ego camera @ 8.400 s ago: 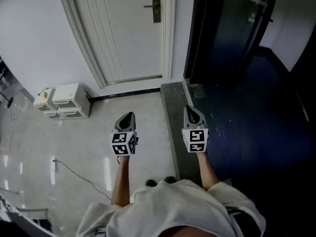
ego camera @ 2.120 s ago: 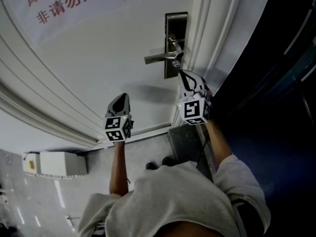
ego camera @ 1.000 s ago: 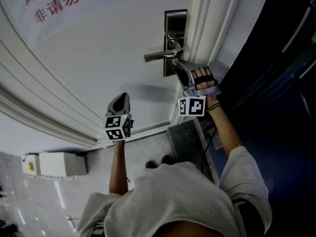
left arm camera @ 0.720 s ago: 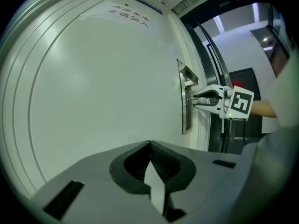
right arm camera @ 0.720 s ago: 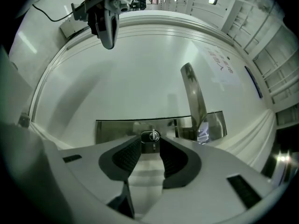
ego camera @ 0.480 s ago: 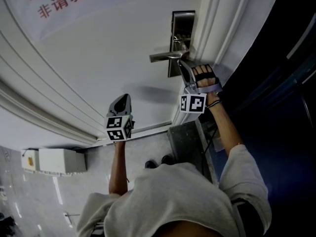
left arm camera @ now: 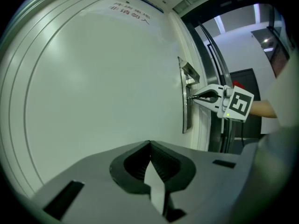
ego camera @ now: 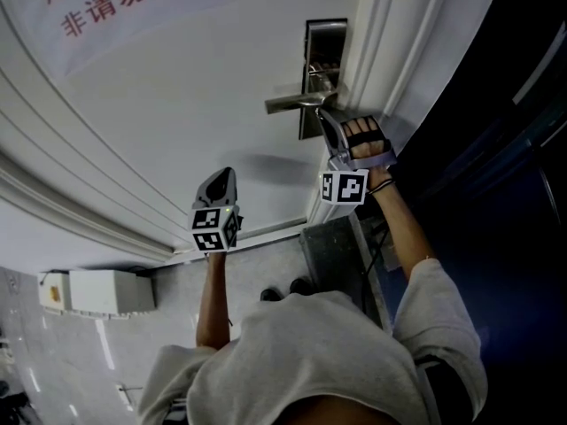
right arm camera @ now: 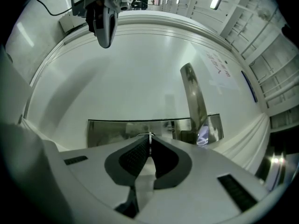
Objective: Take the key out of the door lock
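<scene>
The right claw (ego camera: 324,116) is closing, pinching the thin silver metal key (right arm camera: 149,135) in the brushed-steel lock plate (ego camera: 324,39). The left claw (left arm camera: 150,146), pressed together and empty, hangs left near the white door (ego camera: 177,104).

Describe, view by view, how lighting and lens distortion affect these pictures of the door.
Head view: the door is evenly lit with a soft shadow below the handle, the right side nearly black. Left gripper view: fisheye bulges the door, corners vignetted black. Right gripper view: the lock plate mirrors its surroundings, with a bright glint.
</scene>
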`<action>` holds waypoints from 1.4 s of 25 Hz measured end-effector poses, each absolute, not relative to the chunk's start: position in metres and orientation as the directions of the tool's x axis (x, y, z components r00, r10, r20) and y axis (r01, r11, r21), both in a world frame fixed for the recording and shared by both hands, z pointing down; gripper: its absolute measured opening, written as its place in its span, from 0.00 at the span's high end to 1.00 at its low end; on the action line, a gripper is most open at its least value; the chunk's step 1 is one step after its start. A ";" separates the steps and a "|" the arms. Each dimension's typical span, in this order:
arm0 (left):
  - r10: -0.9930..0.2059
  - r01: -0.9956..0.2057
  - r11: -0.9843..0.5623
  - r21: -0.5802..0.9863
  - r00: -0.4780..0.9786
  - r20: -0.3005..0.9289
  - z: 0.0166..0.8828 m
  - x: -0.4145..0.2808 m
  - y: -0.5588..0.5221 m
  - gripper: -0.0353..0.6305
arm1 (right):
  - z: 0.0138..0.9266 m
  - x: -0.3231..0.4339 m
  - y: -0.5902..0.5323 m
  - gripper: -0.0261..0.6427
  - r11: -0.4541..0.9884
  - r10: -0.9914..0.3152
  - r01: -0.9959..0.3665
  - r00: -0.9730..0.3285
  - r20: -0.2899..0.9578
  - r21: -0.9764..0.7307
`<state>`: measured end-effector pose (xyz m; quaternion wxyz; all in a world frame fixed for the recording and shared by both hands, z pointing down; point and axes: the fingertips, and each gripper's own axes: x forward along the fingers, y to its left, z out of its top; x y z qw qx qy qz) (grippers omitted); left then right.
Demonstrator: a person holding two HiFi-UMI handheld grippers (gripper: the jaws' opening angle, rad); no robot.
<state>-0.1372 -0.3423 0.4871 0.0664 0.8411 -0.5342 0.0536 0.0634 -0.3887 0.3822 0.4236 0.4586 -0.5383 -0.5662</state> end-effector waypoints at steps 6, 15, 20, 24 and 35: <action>-0.886 -0.902 -0.429 0.055 0.432 0.166 0.489 -0.133 -0.343 0.92 | 0.382 0.064 -0.387 0.91 -0.051 -0.974 -0.025 -0.220 -0.055 0.998; -0.885 -0.900 -0.430 0.066 0.435 0.166 0.492 -0.132 -0.343 0.92 | 0.382 0.067 -0.379 0.92 -0.037 -0.973 -0.032 -0.226 -0.043 0.999; -0.882 -0.897 -0.438 0.068 0.443 0.161 0.490 -0.126 -0.340 0.92 | 0.382 0.066 -0.378 0.92 -0.034 -0.975 -0.029 -0.220 -0.040 0.999; -0.882 -0.897 -0.437 0.069 0.442 0.165 0.491 -0.127 -0.334 0.92 | 0.384 0.069 -0.365 0.92 -0.042 -0.972 -0.033 -0.228 -0.049 0.999; -0.872 -0.887 -0.457 0.063 0.461 0.165 0.490 -0.114 -0.320 0.92 | 0.392 0.083 -0.340 0.92 0.001 -0.976 -0.136 -0.218 -0.029 0.991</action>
